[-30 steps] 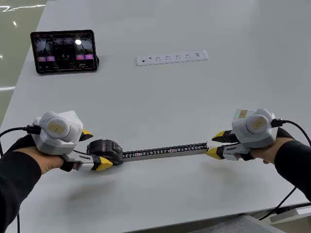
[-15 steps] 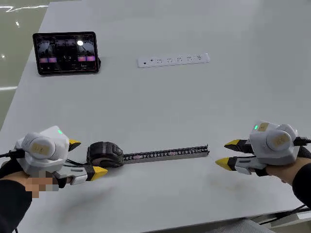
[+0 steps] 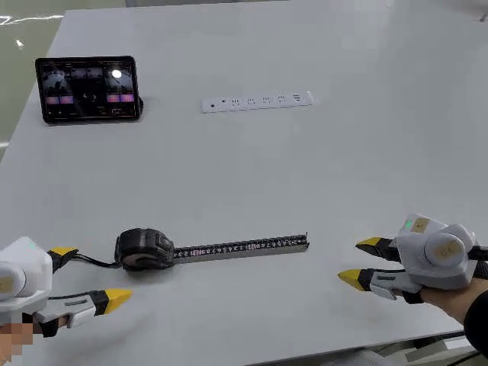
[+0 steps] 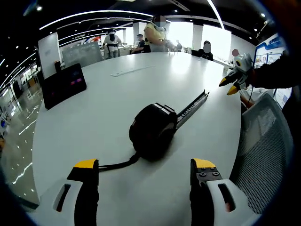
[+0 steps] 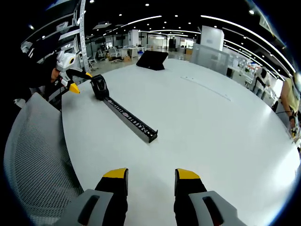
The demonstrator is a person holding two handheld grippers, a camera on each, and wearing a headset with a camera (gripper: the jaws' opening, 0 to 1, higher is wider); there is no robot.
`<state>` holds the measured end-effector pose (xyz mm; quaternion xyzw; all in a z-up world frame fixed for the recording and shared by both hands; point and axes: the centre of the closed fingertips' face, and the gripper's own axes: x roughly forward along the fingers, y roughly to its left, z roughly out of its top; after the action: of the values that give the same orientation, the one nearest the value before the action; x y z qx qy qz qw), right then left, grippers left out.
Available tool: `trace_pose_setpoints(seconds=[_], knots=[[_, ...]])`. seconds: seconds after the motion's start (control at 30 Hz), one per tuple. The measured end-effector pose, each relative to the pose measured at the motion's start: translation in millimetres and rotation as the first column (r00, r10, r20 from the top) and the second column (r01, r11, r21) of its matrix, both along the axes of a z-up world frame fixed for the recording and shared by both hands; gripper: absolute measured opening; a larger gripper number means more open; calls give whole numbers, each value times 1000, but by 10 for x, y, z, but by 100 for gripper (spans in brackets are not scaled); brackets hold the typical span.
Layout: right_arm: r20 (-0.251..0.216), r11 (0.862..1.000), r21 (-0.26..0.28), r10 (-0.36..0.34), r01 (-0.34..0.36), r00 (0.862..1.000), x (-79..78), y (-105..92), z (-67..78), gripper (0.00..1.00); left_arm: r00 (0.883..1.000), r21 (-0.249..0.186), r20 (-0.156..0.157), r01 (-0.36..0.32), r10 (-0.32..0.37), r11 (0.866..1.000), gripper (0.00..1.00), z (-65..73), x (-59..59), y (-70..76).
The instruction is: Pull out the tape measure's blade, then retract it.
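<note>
Jaws open and empty, the left gripper (image 3: 91, 274) and right gripper (image 3: 357, 260) have drawn back from the tape measure (image 3: 143, 249), leaving its blade (image 3: 240, 247) extended rightward on the white table (image 3: 320, 168), apparently awaiting retraction.

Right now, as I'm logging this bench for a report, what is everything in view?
table: one, white, under everything.
tape measure: one, black case, near left of the table, apart from both grippers.
blade: one, dark with markings, drawn out of the case to the right, flat on the table.
strap: one, black, from the case towards the left gripper.
tablet: one, black, screen lit, propped at far left.
power strip: one, white, far middle.
chair: one, grey mesh, at the near edge.
left gripper: one, grey with yellow tips, open, empty.
right gripper: one, same colours, open, empty.
</note>
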<state>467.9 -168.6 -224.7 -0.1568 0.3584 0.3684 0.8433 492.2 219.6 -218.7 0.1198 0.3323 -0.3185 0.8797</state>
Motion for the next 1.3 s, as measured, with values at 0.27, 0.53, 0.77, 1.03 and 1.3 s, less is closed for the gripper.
trace_pose_setpoints(seconds=[0.27,0.53,0.77,1.03,1.3], knots=[[29,1000,26,13,-14,999,-124,-24,70,43,998,-32,54,-31,32,999,90,-5,-121,-26],[44,998,35,-47,46,998,-227,-193,40,52,996,-54,69,-52,56,997,94,70,-167,65],[75,993,70,-97,92,992,-232,-238,67,73,994,-85,84,-65,73,994,99,149,-152,168],[57,991,78,-113,108,992,-311,-308,11,94,995,-93,65,-65,71,994,99,106,-204,176],[63,986,99,-140,134,988,-335,-422,19,99,995,-92,60,-75,81,993,99,113,-216,200]])
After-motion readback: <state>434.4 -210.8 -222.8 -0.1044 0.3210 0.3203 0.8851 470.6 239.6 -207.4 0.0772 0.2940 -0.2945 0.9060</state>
